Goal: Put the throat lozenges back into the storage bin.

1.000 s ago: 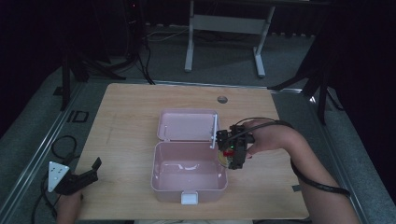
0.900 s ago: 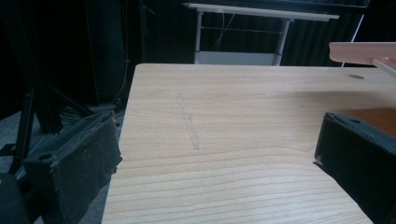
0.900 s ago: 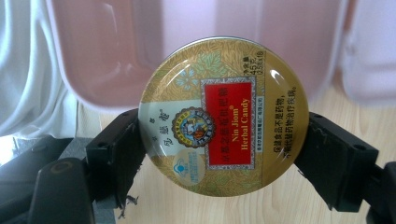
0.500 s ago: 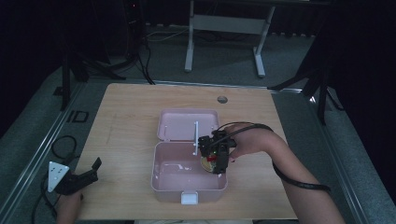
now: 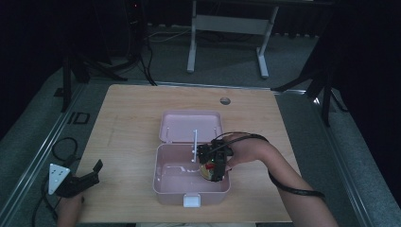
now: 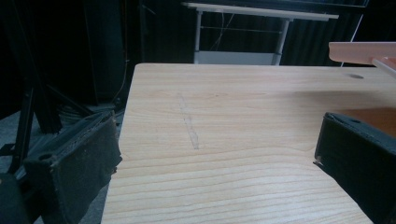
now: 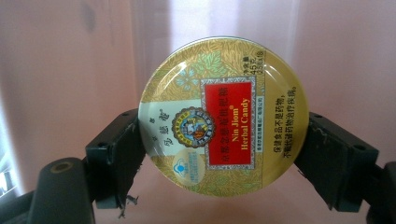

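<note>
While the round candy tin [image 7: 224, 122] is gripped across its rim between the closed jaws of the right gripper [image 5: 213, 165], it is held low inside the front compartment of the open pink box [image 5: 163, 187], toward that compartment's right side. Its printed gold and red lid is seen facing the camera in the right gripper view, with pink plastic close behind it. Placing the tin in the box is judged to be the step in hand. It would be done well if the tin were lowered flat until it is borne by the floor of the box, kept clear of the right wall, and the jaws were then parted only enough for the rim to be freed before the gripper is lifted straight up. The left gripper [image 5: 78, 182] is rested at the near left corner of the wooden table [image 5: 127, 118], its jaws spread wide with nothing between them.
</note>
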The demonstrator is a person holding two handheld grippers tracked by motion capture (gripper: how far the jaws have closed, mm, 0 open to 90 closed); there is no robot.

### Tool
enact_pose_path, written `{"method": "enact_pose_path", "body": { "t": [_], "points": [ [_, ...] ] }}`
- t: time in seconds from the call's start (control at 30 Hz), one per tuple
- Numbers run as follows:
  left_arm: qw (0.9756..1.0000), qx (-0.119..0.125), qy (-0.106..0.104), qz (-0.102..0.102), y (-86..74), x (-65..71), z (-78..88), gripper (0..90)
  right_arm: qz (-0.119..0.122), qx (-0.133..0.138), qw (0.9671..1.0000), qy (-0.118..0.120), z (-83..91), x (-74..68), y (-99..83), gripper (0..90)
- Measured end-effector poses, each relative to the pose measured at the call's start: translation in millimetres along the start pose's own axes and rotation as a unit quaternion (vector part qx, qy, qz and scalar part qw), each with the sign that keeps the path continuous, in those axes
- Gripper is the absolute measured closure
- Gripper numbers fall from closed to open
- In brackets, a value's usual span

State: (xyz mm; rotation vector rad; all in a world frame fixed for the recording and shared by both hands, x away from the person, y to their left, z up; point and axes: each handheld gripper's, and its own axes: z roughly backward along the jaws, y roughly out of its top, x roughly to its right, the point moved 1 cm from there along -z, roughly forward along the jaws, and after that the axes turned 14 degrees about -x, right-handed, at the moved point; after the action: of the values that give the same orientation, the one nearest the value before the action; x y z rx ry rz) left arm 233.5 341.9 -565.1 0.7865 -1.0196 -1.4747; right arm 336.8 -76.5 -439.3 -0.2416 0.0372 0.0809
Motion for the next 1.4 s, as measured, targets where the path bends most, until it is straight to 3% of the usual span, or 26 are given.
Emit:
{"method": "enact_pose_path", "body": {
  "t": [0.37, 0.57, 0.73, 0.9, 1.13, 1.27, 1.4],
  "points": [
    [1.0, -0.001, 0.0, -0.001, 0.1, 0.2, -0.1, 0.4, 0.011, 0.016, 0.9998, 0.004, -22.0, -1.0, 10.9, 20.0],
    [1.0, 0.0, 0.0, -0.001, 0.0, 0.0, -0.1, 0.4, 0.023, -0.016, 0.9995, 0.012, -35.6, -2.6, 16.9, 19.9],
    [1.0, 0.0, -0.001, 0.0, 0.0, 0.0, -0.1, 0.4, 0.017, -0.023, 0.9994, 0.02, -35.8, -2.7, 17.9, 16.5],
    [1.0, 0.0, 0.0, -0.001, 0.0, 0.2, -0.1, 0.4, 0.014, -0.016, 0.9997, 0.013, -28.7, -2.2, 15.9, 14.1],
    [1.0, 0.0, 0.0, -0.002, 0.0, 0.2, -0.1, 0.4, 0.012, 0.045, 0.9989, -0.003, 0.2, -6.5, 0.0, 13.5],
    [1.0, 0.0, 0.0, -0.002, 0.0, 0.4, -0.1, 0.4, -0.002, 0.084, 0.9964, -0.016, 18.4, -6.0, -19.2, 13.5],
    [1.0, 0.0, 0.0, -0.003, 0.0, 0.4, -0.1, 0.5, -0.022, 0.125, 0.9915, -0.027, 33.2, -6.2, -45.0, 13.3]
  ]
}}
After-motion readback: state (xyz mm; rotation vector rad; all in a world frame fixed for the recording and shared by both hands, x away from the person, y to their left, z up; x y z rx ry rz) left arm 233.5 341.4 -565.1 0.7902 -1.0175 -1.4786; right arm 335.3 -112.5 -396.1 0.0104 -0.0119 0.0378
